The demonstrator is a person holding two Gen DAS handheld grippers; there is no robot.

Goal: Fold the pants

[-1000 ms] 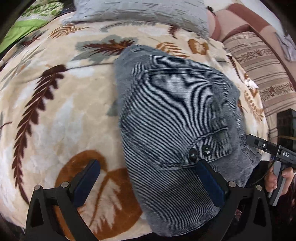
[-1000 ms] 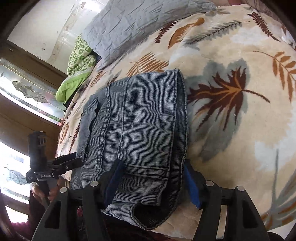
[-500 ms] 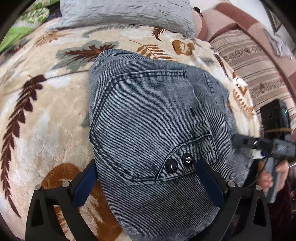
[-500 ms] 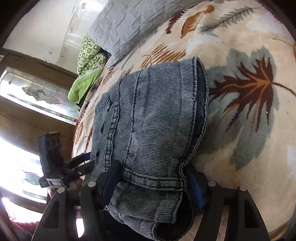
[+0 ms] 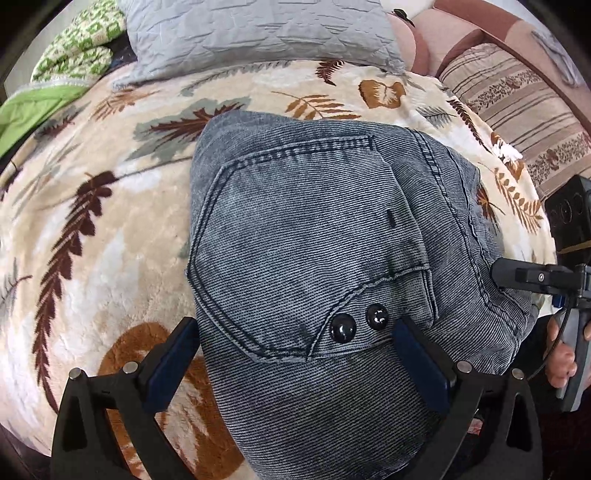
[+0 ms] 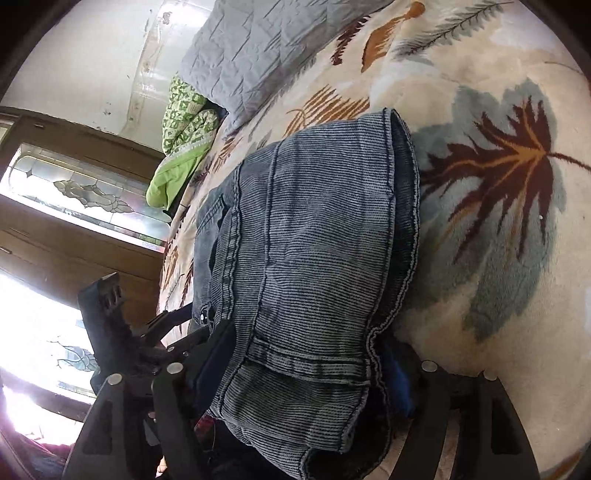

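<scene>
Folded grey-blue denim pants (image 5: 314, 240) lie on a leaf-patterned blanket (image 5: 92, 258), a back pocket with two dark buttons (image 5: 360, 321) facing up. My left gripper (image 5: 295, 362) is open and wide over their near end: its left pad sits at the pants' left edge and its right pad rests on the fabric. In the right wrist view the pants (image 6: 314, 240) show a stacked folded edge on the right. My right gripper (image 6: 308, 369) straddles the waistband end, its jaws opening, with fabric bulging over both pads and partly hiding them.
A grey quilted pillow (image 5: 258, 33) and a green cloth (image 5: 55, 74) lie at the far end of the bed. A striped cushion (image 5: 517, 103) is at the right. A wooden cabinet with glass panes (image 6: 74, 184) stands beside the bed. A hand (image 5: 561, 362) holds the right gripper's handle.
The left gripper has shifted right, so the pants now lie between its fingers. The right gripper has tilted closer over the waistband, and its fingers stand wider apart.
</scene>
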